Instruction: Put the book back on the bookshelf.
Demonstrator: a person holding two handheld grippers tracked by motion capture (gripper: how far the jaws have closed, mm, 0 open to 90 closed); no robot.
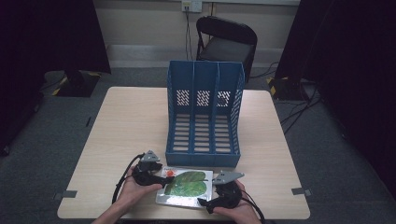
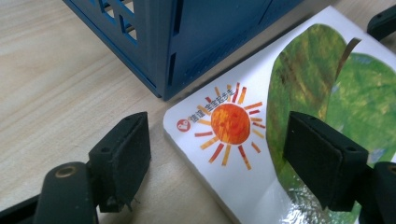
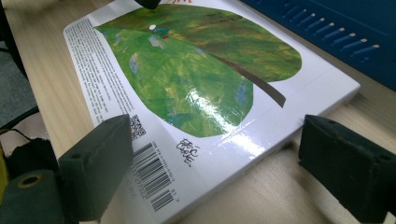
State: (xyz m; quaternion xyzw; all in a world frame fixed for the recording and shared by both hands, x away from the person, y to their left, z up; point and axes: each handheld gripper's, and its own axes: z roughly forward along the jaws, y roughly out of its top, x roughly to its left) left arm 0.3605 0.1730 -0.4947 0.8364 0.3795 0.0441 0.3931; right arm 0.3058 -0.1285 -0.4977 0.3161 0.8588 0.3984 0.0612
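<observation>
Lab studio, black curtains [image 1: 46, 32], taped floor cables [image 1: 299, 109]

bystanders: blue three-slot file rack [image 1: 204, 112] standing upright mid-table, open side facing the near edge | light wood table [image 1: 130, 121] | black folding chair [image 1: 226, 42] behind the far edge | grey carpet floor [image 1: 56, 126] all round

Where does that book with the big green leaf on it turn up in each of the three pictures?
High view: the book lies flat at the near table edge, between the two hands.
Left gripper view: its sun-printed corner fills the middle and right.
Right gripper view: its barcode end lies across the centre.
Shared landmark: the blue file rack just behind it.
</observation>
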